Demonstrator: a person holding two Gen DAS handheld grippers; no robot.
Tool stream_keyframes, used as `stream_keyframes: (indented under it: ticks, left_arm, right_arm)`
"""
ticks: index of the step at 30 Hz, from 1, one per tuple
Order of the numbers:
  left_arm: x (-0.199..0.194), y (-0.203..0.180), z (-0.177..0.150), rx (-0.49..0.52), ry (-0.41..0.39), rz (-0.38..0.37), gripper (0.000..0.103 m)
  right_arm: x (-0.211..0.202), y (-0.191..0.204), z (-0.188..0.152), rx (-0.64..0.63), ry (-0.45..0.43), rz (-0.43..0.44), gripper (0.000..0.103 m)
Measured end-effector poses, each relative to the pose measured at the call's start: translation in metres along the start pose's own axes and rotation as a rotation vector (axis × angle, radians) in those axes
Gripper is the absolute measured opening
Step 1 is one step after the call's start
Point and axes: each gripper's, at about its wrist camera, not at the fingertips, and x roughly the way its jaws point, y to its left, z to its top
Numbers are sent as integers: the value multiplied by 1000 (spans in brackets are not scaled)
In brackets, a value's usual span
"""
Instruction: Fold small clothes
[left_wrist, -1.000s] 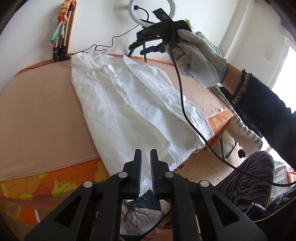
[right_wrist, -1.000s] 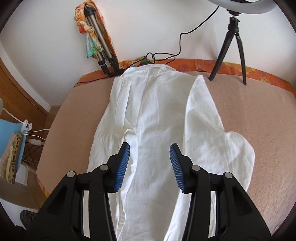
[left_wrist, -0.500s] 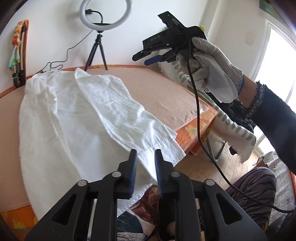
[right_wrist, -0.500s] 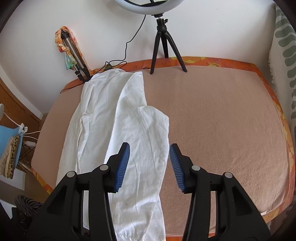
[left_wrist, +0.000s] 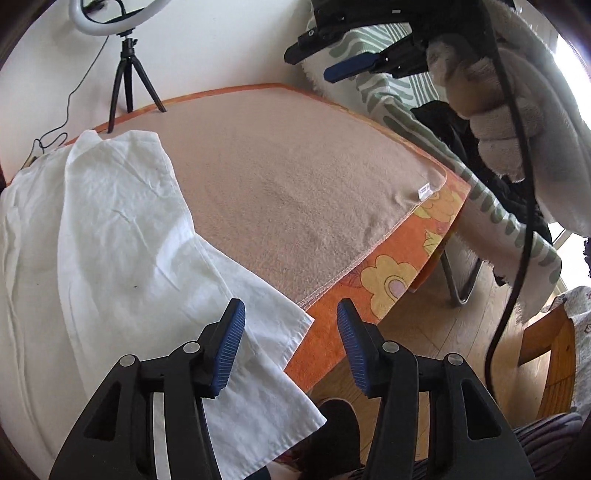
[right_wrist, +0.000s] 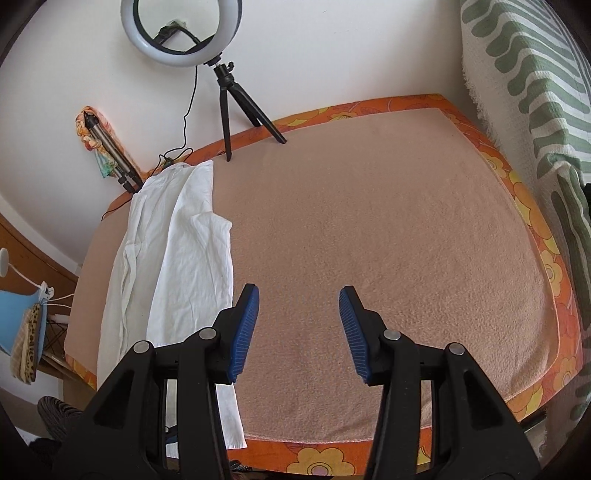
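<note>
A white shirt (left_wrist: 92, 251) lies lengthwise along the left side of the table, one side folded over its middle, its lower end hanging past the near edge. It also shows in the right wrist view (right_wrist: 177, 258). My left gripper (left_wrist: 288, 339) is open and empty, just above the shirt's near corner at the table edge. My right gripper (right_wrist: 297, 328) is open and empty above bare blanket, to the right of the shirt. In the left wrist view the right gripper (left_wrist: 332, 55) shows at the top, held in a gloved hand.
A tan blanket (right_wrist: 388, 240) over an orange flowered cover (left_wrist: 399, 277) tops the table. A ring light on a tripod (right_wrist: 229, 107) stands at the far edge. A folded tripod (right_wrist: 110, 155) leans on the wall. A green-patterned towel (right_wrist: 535, 92) hangs at right.
My left gripper was shut and has opened. Both grippers have swung to the right, so the shirt now sits at the left of both views.
</note>
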Motion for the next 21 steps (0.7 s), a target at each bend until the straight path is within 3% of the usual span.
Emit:
stream_keyframes:
  ticks: [2, 6, 8, 9, 13, 16, 19, 21]
  left_arm:
    - [7, -2, -4, 5, 15, 61, 51]
    - [12, -2, -11, 25, 2, 85, 48]
    - [10, 1, -13, 19, -39, 94, 18]
    - [9, 7, -13, -11, -46, 61, 6]
    - [-5, 36, -16, -183, -84, -44, 4]
    - [-27, 49, -22, -265, -150, -75, 4]
    - [-41, 56, -24, -302, -188, -91, 4]
    - [-43, 57, -23, -310, -206, -96, 4]
  right_arm:
    - [-1, -8, 3, 6, -5, -10, 48]
    - [7, -10, 13, -3, -8, 2, 48]
    - [15, -5, 20, -7, -13, 26, 48]
    - [21, -2, 24, -2, -14, 47, 48]
    - [58, 20, 35, -13, 12, 145, 48]
    - [94, 39, 39, -46, 54, 189, 48]
    - [127, 53, 41, -59, 91, 207, 48]
    - [145, 61, 43, -55, 104, 224, 53]
